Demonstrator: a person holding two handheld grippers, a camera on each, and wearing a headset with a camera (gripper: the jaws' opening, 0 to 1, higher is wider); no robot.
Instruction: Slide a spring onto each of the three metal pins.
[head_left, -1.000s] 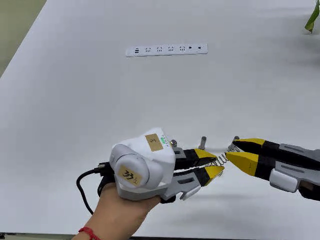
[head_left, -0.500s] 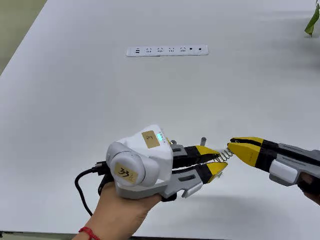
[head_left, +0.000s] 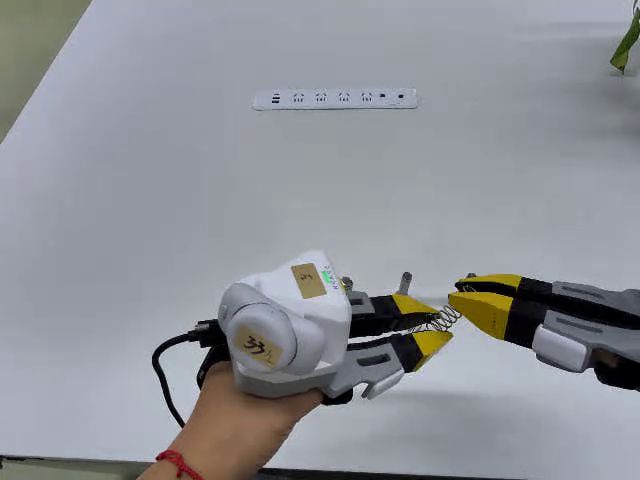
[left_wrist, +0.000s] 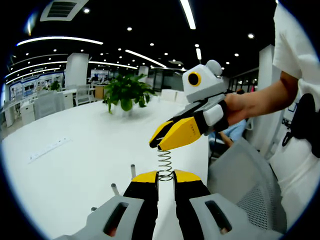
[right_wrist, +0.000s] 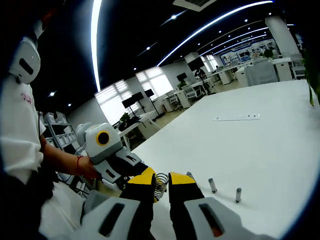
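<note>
Change: right hand-held gripper (head_left: 453, 299) has moved back in since half a second ago, and its tips now pinch the free end of the spring (head_left: 441, 318).
Left hand-held gripper (head_left: 438, 325): clamped on the other end, above the tabletop's (head_left: 200, 200) near edge.
Meaning: handover under way. The pins (right_wrist: 212, 185) are still bare.
Right gripper view: all three pins clear. In the head view the left hand-held gripper partly hides them.

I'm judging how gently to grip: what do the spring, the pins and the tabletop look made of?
Spring: apparently thin bare steel wire, shown by grey, slightly shiny open coils.
Pins: metal, probably steel, judging by the dull silver-grey upright stubs.
Tabletop: smooth matt white, perhaps laminate, with an even surface and no grain or seams.
</note>
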